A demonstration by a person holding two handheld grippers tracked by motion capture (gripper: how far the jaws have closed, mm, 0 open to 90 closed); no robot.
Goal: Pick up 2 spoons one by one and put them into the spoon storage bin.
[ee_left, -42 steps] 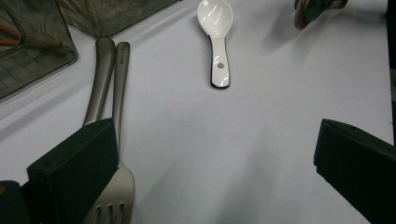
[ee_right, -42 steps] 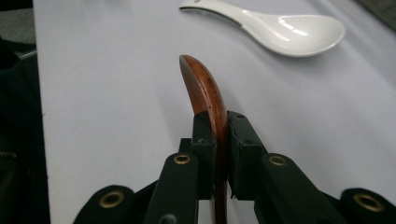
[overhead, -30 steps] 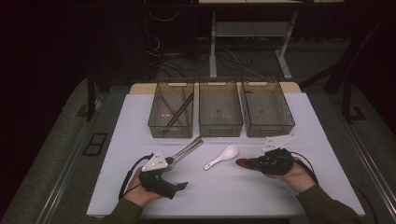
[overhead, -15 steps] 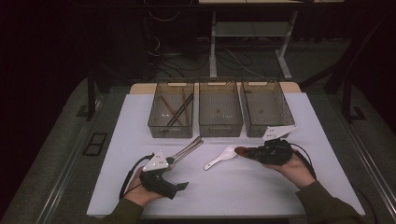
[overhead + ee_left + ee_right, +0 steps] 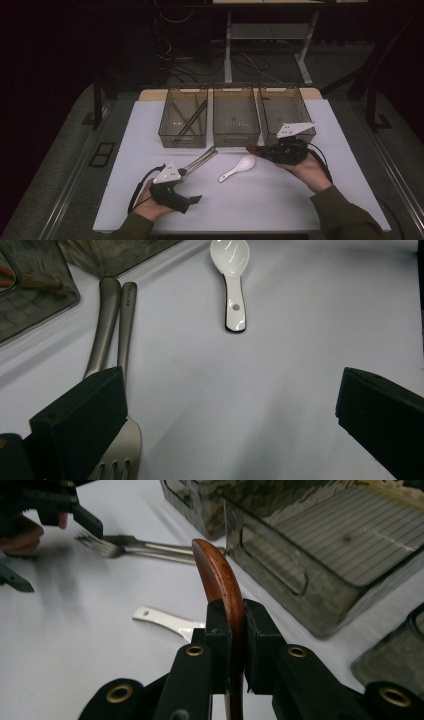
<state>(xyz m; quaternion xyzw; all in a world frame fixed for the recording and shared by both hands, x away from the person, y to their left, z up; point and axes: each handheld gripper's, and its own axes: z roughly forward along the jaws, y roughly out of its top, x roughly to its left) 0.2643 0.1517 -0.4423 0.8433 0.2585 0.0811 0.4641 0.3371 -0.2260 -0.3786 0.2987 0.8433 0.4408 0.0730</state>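
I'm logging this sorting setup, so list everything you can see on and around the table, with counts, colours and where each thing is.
Bins: three, clear smoky plastic, in a row at the far edge of the table.
Chopsticks: a few, dark and reddish brown, in the left bin.
Forks: two, silver metal, side by side on the table beside the left gripper's jaw.
Ceramic spoon: one, white, flat on the table's middle.
Wooden spoon: one, reddish brown, clamped in the right gripper above the table.
Table: one, white top.
Desk frame: one, pale, on the dark floor behind.
Left gripper: black, jaws open, near edge.
Right gripper: black, shut on the wooden spoon, before the right bin.
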